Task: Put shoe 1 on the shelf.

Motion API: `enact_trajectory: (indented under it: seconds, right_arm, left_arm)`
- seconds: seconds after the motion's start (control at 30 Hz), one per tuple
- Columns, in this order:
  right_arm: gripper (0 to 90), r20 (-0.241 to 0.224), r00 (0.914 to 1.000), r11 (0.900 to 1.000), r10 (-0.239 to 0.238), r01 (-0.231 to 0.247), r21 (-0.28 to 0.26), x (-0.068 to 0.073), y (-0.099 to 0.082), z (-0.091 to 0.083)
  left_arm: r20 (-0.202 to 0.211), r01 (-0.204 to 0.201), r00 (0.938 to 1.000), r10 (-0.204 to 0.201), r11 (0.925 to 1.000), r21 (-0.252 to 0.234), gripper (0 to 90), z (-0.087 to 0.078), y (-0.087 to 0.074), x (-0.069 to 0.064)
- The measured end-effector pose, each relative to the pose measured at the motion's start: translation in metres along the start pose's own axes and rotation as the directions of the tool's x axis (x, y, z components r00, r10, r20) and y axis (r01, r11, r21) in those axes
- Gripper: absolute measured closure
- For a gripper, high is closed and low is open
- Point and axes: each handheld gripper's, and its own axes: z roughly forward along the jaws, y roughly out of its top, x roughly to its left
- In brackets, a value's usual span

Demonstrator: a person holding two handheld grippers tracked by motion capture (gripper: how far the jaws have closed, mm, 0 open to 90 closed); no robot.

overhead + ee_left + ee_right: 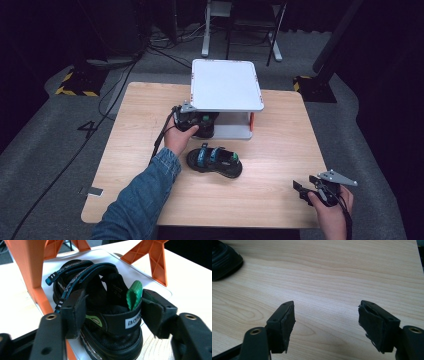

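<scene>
A black sandal [100, 300] with blue-trimmed straps and a green heel loop rests on the white lower shelf [155, 286] of a small rack with orange legs. My left gripper [113, 312] is shut on its heel, one pad on each side of the heel strap. From above, that gripper [198, 123] reaches under the rack's white top shelf [226, 85], which hides most of the sandal. The matching second sandal [215, 161] lies on the wooden table [270, 200] in front of the rack. My right gripper [303, 188] hovers open over the table's front right; nothing sits between its jaws [325, 320].
The rack stands at the table's far middle. The toe of the second sandal [223, 257] shows in the top left corner of the right gripper view. Cables and stand legs lie on the grey floor beyond the table.
</scene>
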Motion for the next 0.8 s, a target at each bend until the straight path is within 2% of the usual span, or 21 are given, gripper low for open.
enact_trajectory:
  seconds: [0.13,0.17,0.2,0.23,0.27,0.3,0.33,0.4,0.47,0.53,0.57,0.63,0.73,0.77,0.8]
  right_arm:
    - [29.7,-0.007,1.0000,1.0000,-0.006,0.006,-0.001,0.000,0.002,0.002]
    - [29.6,-0.014,0.9998,0.9999,-0.011,0.011,0.003,0.001,0.003,0.004]
    - [29.7,-0.018,0.9997,0.9999,-0.016,0.016,0.002,0.002,0.005,0.006]
    - [29.7,-0.018,0.9997,0.9999,-0.016,0.016,0.002,0.002,0.005,0.006]
    - [29.7,-0.026,0.9994,0.9997,-0.022,0.022,0.004,0.003,0.007,0.009]
    - [29.7,-0.026,0.9994,0.9997,-0.022,0.022,0.004,0.003,0.007,0.009]
    - [29.7,-0.033,0.9990,0.9995,-0.030,0.030,0.005,0.004,0.009,0.011]
    - [29.6,-0.044,0.9982,0.9991,-0.041,0.041,0.007,0.007,0.012,0.015]
    - [29.7,-0.062,0.9966,0.9984,-0.055,0.056,0.010,0.013,0.017,0.020]
    - [29.6,-0.066,0.9959,0.9980,-0.062,0.063,0.007,0.015,0.018,0.021]
    - [29.7,-0.073,0.9949,0.9974,-0.071,0.071,0.006,0.018,0.019,0.022]
    - [29.6,-0.074,0.9944,0.9971,-0.076,0.076,0.006,0.019,0.019,0.023]
    - [29.6,-0.068,0.9945,0.9968,-0.079,0.080,0.009,0.020,0.017,0.021]
    - [29.6,-0.068,0.9949,0.9971,-0.074,0.075,0.009,0.019,0.017,0.020]
    - [29.6,-0.059,0.9961,0.9977,-0.066,0.066,0.012,0.016,0.013,0.017]
  left_arm:
    - [0.009,-0.014,0.9999,0.013,0.9998,0.015,34.6,-0.007,0.001,-0.003]
    - [0.009,-0.021,0.9997,0.021,0.9994,0.027,34.8,-0.011,0.002,-0.004]
    - [0.017,-0.017,0.9997,0.016,0.9989,0.044,37.5,-0.022,0.001,-0.007]
    - [0.017,-0.017,0.9997,0.016,0.9989,0.044,42.8,-0.022,0.001,-0.007]
    - [0.048,0.001,0.9988,-0.004,0.9969,0.079,48.5,-0.037,-0.001,-0.011]
    - [0.048,0.001,0.9988,-0.004,0.9969,0.079,54.6,-0.037,-0.001,-0.011]
    - [0.063,-0.011,0.9980,0.005,0.9950,0.100,54.6,-0.041,-0.002,-0.011]
    - [0.071,-0.049,0.9968,0.037,0.9850,0.166,71.2,-0.048,-0.004,-0.015]
    - [0.089,-0.053,0.9954,0.035,0.9755,0.214,87.6,-0.046,-0.011,-0.016]
    - [0.086,-0.063,0.9953,0.045,0.9732,0.221,88.3,-0.043,-0.013,-0.017]
    - [0.074,-0.085,0.9948,0.070,0.9687,0.233,88.1,-0.036,-0.018,-0.017]
    - [0.070,-0.097,0.9941,0.083,0.9687,0.229,87.1,-0.031,-0.020,-0.017]
    - [0.056,-0.171,0.9850,0.164,0.9703,0.171,76.4,-0.016,-0.028,-0.014]
    - [0.055,-0.175,0.9842,0.168,0.9689,0.175,75.9,-0.012,-0.029,-0.014]
    - [0.070,-0.168,0.9849,0.158,0.9715,0.167,76.5,-0.008,-0.027,-0.014]
